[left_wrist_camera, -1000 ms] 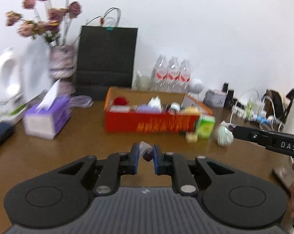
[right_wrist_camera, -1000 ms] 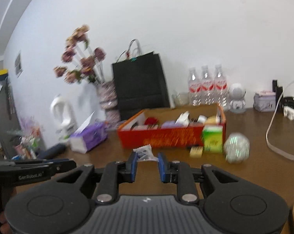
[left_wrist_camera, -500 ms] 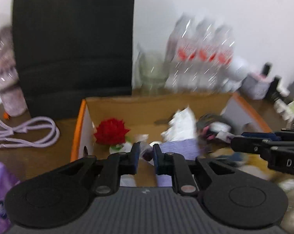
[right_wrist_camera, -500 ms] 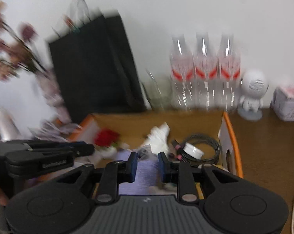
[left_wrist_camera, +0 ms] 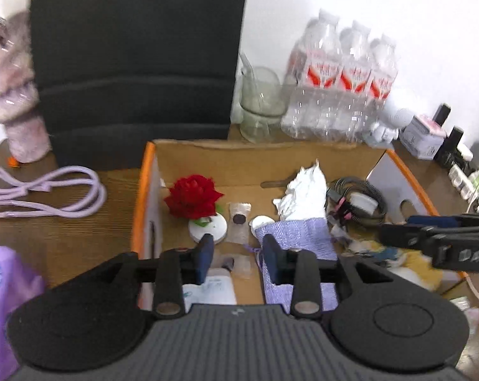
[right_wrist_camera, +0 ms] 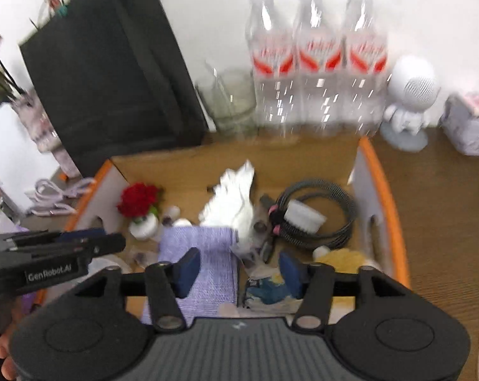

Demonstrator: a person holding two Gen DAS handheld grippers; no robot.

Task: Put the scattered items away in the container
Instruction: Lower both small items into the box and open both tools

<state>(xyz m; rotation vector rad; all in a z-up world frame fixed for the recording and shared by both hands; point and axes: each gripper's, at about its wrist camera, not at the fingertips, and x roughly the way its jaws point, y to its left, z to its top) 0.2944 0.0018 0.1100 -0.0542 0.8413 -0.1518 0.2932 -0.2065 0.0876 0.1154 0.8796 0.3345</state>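
The orange cardboard box [left_wrist_camera: 146, 190] sits in front of both grippers; it also shows in the right wrist view [right_wrist_camera: 383, 187]. It holds a red rose [left_wrist_camera: 193, 195], a crumpled white tissue [left_wrist_camera: 303, 190], a purple cloth [left_wrist_camera: 298, 238], a coiled dark cable [right_wrist_camera: 322, 214] and small clear packets [left_wrist_camera: 239, 219]. My left gripper [left_wrist_camera: 238, 254] is open and empty over the box's front left, above a small clear packet [left_wrist_camera: 236, 262]. My right gripper [right_wrist_camera: 238, 270] is open and empty over the box's front middle; a small packet [right_wrist_camera: 255, 244] lies below it.
A black paper bag [left_wrist_camera: 138, 47], a glass jar [left_wrist_camera: 261, 104] and three water bottles [left_wrist_camera: 341, 79] stand behind the box. A lilac cable [left_wrist_camera: 46, 190] lies to the left, a purple tissue pack [left_wrist_camera: 1, 285] at the near left. A white figurine [right_wrist_camera: 410, 95] stands at back right.
Both grippers moved forward over the box, then opened. The small packets they held are out of the fingers and lie in the box.
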